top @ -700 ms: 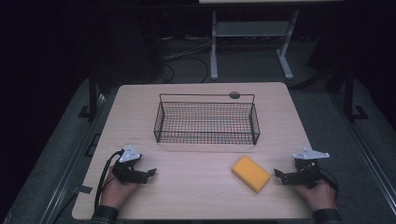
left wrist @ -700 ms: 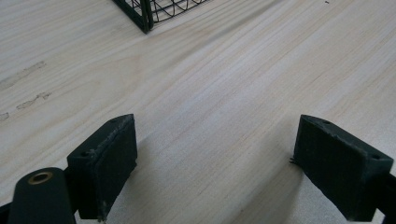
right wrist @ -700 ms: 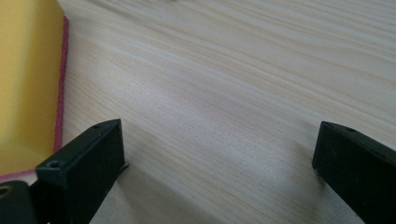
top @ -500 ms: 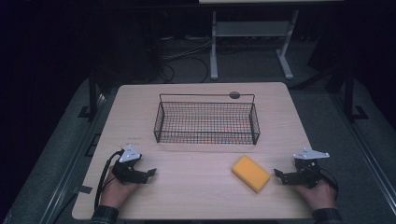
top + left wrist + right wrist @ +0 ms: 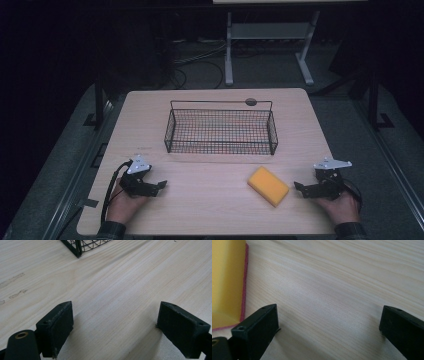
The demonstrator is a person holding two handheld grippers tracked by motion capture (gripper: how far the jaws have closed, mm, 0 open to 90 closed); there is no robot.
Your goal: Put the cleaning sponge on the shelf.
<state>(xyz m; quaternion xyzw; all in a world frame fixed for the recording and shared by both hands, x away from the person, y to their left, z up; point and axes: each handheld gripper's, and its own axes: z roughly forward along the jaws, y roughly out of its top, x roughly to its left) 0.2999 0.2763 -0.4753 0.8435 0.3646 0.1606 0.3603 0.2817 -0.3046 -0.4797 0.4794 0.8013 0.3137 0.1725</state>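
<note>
A yellow sponge (image 5: 268, 185) lies flat on the wooden table (image 5: 215, 215), front right of centre; its pink underside edges the sponge (image 5: 225, 282) in the right gripper view. A black wire basket (image 5: 221, 131) stands at the table's middle back, one corner of the basket (image 5: 82, 246) in the left gripper view. My left gripper (image 5: 161, 185) rests near the front left, open, nothing between its jaws. My right gripper (image 5: 298, 187) rests at the front right, just right of the sponge, open over bare wood. In their own views the left gripper (image 5: 115, 330) and right gripper (image 5: 329, 330) hold nothing.
A small dark round object (image 5: 251, 102) sits by the basket's back rim. Beyond the table stands a white metal frame (image 5: 270, 37) with cables on a dark floor. Bare wood lies between the two grippers.
</note>
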